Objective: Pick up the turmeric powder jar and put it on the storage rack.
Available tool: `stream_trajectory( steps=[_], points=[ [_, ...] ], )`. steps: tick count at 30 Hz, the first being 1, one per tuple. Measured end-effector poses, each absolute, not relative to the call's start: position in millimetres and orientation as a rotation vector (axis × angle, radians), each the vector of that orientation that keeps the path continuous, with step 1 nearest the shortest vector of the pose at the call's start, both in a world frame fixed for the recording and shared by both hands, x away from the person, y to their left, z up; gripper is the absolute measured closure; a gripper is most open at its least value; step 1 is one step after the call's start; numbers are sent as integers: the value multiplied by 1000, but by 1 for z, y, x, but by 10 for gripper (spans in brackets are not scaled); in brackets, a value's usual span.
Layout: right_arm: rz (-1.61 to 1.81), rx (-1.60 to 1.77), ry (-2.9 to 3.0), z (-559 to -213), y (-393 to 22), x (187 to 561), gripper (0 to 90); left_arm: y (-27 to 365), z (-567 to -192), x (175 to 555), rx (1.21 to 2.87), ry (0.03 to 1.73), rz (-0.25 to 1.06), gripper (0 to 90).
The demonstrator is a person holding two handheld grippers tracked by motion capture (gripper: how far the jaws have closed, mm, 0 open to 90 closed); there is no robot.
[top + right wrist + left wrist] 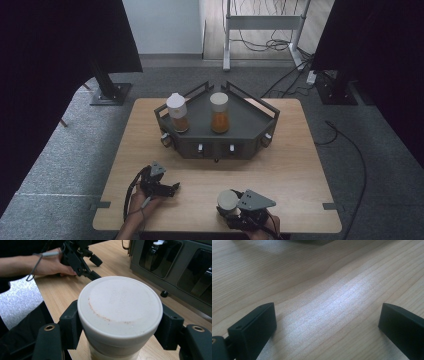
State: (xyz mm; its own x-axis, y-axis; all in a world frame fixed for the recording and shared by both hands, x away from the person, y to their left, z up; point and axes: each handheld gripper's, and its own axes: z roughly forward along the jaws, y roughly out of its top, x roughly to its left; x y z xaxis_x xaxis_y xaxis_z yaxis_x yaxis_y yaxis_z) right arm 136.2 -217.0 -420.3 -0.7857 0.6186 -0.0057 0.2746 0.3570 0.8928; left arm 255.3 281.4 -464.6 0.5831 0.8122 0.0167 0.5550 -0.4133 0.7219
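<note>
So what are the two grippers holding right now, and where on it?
The right gripper clamps a white-lidded jar by its lid's sides. The left gripper is open, holding nothing.

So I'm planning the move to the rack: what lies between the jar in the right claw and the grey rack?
Only bare wooden table lies between the jar and the rack, as the high view shows.

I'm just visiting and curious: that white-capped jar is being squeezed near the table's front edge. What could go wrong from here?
1. The right gripper clamps the jar by its white lid alone, so the lid might come loose or the jar slip when lifted.
2. The jar stands close to the table front edge; a slip could send it off.
3. Two jars already stand on the dark tray, so placing this one there could knock them.
</note>
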Motion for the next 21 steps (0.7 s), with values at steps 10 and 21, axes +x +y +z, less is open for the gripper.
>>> stream_trajectory(
  steps=[10, 21],
  points=[
    [1414, 814, 2236, -406, -221, 140, 333, 281, -465, 255, 2128, 1082, 482, 12],
    [1394, 832, 2228, -389, -222, 151, 333, 281, -465, 255, 2129, 1081, 482, 12]
  ],
)
